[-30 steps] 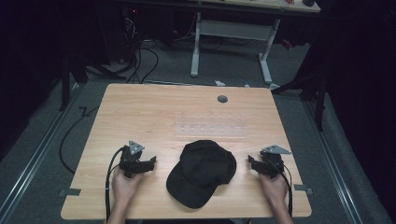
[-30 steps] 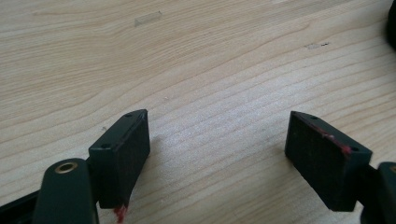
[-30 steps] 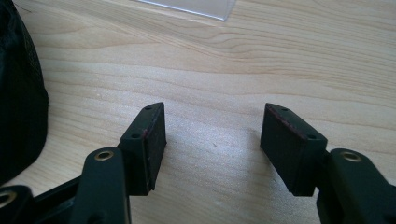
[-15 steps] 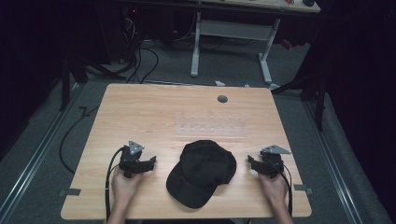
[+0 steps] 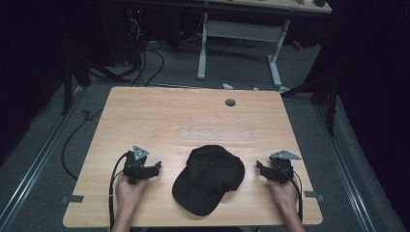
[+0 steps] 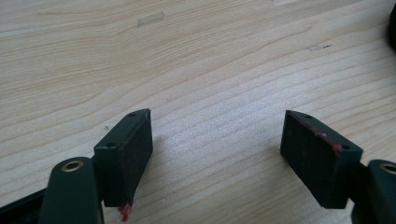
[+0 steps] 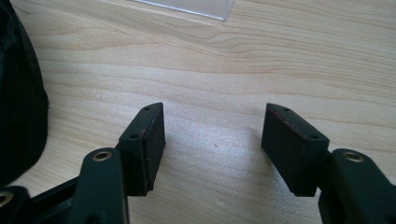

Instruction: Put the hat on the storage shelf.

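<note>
The wooden surface (image 5: 145, 116) is seen with a black cap (image 5: 210, 178) lying near its front edge, between the two grippers and touched by neither. The left gripper (image 5: 157, 166) has jaws apart over bare wood; they have just been closing slightly with nothing between them. The right gripper (image 5: 259, 166) is held with jaws apart, just beside the cap. Otherwise nothing is seen changed from the earlier pictures, so a grasp is judged not yet begun.

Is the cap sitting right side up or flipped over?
Right side up: the cap shows its domed crown on top, brim flat on the table.
</note>
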Demonstrator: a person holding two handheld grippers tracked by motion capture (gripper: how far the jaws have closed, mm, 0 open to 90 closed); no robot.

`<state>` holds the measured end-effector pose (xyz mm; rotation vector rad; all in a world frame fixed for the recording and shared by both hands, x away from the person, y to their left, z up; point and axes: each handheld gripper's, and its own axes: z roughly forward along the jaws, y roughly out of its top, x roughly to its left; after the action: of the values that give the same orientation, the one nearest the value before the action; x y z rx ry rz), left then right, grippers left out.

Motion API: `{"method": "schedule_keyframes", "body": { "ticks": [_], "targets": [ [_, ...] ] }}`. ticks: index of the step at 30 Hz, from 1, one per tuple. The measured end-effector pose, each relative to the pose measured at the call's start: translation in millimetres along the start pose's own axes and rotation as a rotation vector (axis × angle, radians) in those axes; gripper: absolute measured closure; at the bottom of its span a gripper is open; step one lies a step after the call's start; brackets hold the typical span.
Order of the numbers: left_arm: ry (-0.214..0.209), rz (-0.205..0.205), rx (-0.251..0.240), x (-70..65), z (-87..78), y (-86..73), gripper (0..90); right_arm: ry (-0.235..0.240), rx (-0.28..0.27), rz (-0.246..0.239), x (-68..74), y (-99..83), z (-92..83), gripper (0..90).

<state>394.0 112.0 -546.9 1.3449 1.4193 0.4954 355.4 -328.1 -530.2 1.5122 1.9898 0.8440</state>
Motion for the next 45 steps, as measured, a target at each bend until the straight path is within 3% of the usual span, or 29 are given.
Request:
{"method": "schedule_keyframes", "body": {
  "ticks": [6,14,18,31,45],
  "targets": [
    [0.001,0.003,-0.001,-0.2,0.2,-0.3,25.0,0.009,0.016,0.02,0.6,1.2,-3.4,44.4],
    [0.002,0.004,-0.001,-0.2,0.2,-0.3,24.7,0.076,-0.038,0.054,3.5,3.3,-20.3,48.1],
    [0.002,0.002,-0.001,-0.2,0.2,-0.3,24.8,0.115,-0.061,0.056,11.5,4.9,-27.9,48.6],
    [0.003,0.001,-0.002,-0.2,0.3,-0.2,25.0,0.202,-0.098,0.021,33.4,15.7,-40.8,49.1],
    [0.003,0.001,-0.002,-0.2,0.3,-0.2,25.1,0.249,-0.049,-0.029,55.7,21.4,-27.7,48.8]
  ]
}}
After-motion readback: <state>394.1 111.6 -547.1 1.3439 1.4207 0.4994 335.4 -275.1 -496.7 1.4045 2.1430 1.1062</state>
